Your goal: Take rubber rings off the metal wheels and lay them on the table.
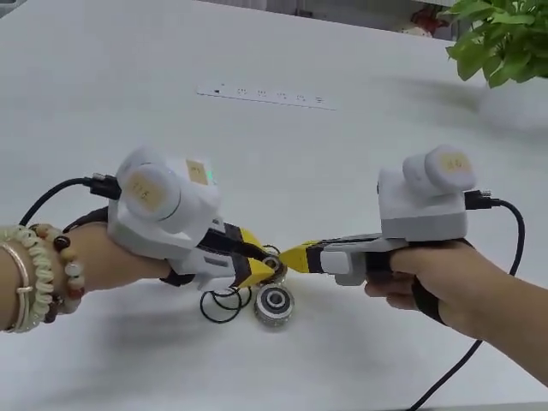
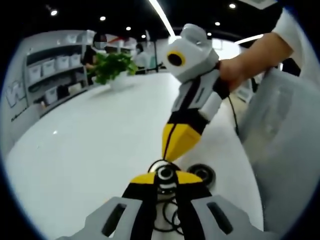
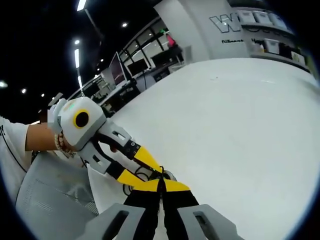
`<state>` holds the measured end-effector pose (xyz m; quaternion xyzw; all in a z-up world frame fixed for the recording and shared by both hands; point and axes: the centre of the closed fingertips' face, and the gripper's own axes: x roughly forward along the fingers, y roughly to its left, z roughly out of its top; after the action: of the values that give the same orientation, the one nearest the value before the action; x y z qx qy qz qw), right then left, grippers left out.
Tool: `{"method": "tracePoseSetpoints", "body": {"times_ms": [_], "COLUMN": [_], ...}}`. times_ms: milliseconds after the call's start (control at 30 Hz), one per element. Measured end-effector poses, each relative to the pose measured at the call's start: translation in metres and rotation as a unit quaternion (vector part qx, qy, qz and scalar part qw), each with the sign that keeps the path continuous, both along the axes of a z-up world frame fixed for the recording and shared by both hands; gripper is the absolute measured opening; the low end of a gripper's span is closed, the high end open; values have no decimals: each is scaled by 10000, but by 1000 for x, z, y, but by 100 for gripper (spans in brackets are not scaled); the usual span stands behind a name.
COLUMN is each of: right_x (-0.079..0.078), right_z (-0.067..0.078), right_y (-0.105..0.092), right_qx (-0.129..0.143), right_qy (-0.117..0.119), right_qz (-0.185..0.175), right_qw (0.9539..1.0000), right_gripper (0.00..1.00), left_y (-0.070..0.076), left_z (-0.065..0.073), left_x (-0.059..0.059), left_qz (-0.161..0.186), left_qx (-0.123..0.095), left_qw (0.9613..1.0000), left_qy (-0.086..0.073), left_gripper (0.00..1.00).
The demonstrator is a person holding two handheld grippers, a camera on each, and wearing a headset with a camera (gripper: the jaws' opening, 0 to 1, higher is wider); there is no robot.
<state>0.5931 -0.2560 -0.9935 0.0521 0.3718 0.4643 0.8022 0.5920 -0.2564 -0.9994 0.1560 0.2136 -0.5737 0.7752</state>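
Note:
My left gripper [image 1: 269,266] [image 2: 166,178] is shut on a small metal wheel [image 1: 273,260] [image 2: 166,173], held just above the white table [image 1: 282,163]. From the right, my right gripper [image 1: 288,256] [image 3: 161,183] meets it tip to tip. Its yellow jaws are pressed together on the thin black rubber ring [image 2: 159,163] at the wheel's rim. A second metal wheel [image 1: 273,304] [image 2: 202,173] lies flat on the table just below the jaws. Loose black rubber rings [image 1: 222,304] [image 2: 170,216] lie beside it, to the left.
A white power strip [image 1: 265,94] lies farther back on the table. A green potted plant [image 1: 501,38] [image 2: 112,67] stands at the far right corner. Black cables [image 1: 479,342] trail from both grippers. Shelves and people stand beyond the table.

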Motion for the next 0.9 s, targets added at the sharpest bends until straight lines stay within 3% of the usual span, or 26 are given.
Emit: {"method": "tracePoseSetpoints", "body": {"times_ms": [100, 167, 267, 367, 500, 567, 700, 733, 800, 900], "right_x": [2, 3, 3, 1, -1, -4, -9, -10, -12, -14], "right_z": [2, 3, 7, 13, 17, 21, 30, 33, 37, 41], "right_y": [-1, -1, -1, -1, -2, -1, 4, 6, 9, 13], "right_qx": [51, 50, 71, 104, 137, 139, 177, 199, 244, 284], "right_qy": [17, 5, 4, -41, -60, -75, -157, -176, -228, -238], "right_qz": [-50, -82, -113, -98, -92, -58, 60, 89, 144, 204], "right_qw": [10000, 10000, 9999, 9999, 9998, 9999, 9997, 9996, 9993, 9991], "right_gripper": [0, 0, 0, 0, 0, 0, 0, 0, 0, 0], "left_y": [1, 4, 10, 20, 36, 47, 63, 67, 77, 87], "left_z": [7, 15, 27, 38, 53, 58, 66, 68, 70, 71], "left_x": [-2, -4, -9, -13, -15, -15, -21, -22, -20, -30], "left_qz": [-127, -151, -122, -191, -86, -41, -67, -68, -81, -142], "left_qx": [34, -21, -158, -168, -296, -218, -119, -68, 146, 281], "left_qw": [9998, 9998, 9998, 9996, 9994, 9994, 9991, 9988, 9966, 9955], "left_qy": [-148, -158, 85, -120, -129, -275, -401, -477, -804, -894], "left_gripper": [11, 10, 17, 19, 28, 36, 39, 40, 46, 55]}}
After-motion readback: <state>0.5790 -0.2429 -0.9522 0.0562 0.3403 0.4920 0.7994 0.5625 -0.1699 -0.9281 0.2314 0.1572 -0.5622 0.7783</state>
